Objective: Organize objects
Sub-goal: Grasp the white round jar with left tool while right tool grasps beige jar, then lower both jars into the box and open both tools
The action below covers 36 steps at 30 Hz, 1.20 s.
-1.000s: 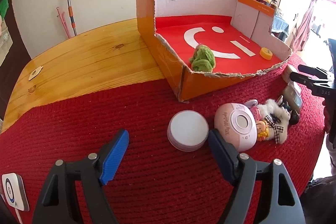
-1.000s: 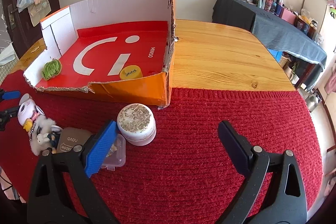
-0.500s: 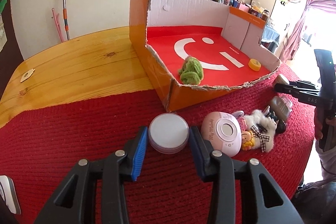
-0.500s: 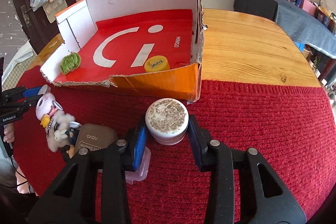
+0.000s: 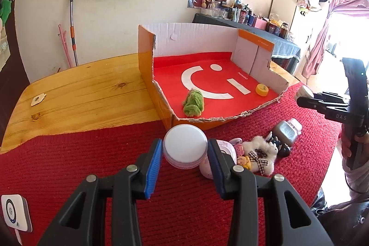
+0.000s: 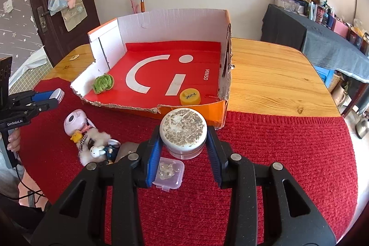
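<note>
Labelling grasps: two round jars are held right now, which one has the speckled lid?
The jar with the speckled lid is in the right tongs, near the box's right front corner. The left tongs hold the jar with the plain white lid.

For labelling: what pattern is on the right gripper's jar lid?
White lid with brown-grey speckling; right wrist view.

White walls (image 5: 110,22), dark door (image 6: 53,22), sunlit pink curtain (image 5: 322,43).

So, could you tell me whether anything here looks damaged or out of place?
Yes: the cardboard box has a ragged, torn front wall, cut low and uneven. Nothing looks spilled.
</note>
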Each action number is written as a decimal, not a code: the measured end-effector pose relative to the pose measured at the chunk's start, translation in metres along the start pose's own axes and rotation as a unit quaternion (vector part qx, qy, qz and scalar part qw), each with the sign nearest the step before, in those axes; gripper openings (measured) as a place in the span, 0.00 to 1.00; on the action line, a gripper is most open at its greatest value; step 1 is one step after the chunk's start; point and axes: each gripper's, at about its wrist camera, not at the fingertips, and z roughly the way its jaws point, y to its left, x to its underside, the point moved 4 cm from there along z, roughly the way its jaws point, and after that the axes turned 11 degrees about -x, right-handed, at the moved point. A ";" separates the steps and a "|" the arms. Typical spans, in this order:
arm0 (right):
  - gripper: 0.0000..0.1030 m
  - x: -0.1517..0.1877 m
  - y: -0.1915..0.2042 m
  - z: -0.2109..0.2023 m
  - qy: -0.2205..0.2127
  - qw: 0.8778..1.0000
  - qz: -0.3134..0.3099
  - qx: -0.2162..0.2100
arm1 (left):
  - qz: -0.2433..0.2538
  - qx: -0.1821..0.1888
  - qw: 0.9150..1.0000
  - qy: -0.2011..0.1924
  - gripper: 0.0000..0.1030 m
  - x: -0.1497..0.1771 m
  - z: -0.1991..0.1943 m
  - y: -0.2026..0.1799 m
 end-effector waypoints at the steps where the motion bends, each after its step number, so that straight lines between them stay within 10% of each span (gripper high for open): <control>1: 0.34 0.000 0.000 0.000 0.001 1.000 -0.001 0.000 | -0.001 0.001 1.000 0.000 0.41 0.000 -0.001 0.000; 21: 0.34 -0.024 0.017 0.000 -0.014 0.999 -0.030 -0.021 | 0.039 0.018 0.999 -0.021 0.41 -0.034 -0.004 -0.033; 36: 0.35 -0.055 0.029 0.072 0.080 0.990 -0.098 -0.062 | 0.150 0.047 0.986 0.047 0.41 -0.066 0.061 -0.086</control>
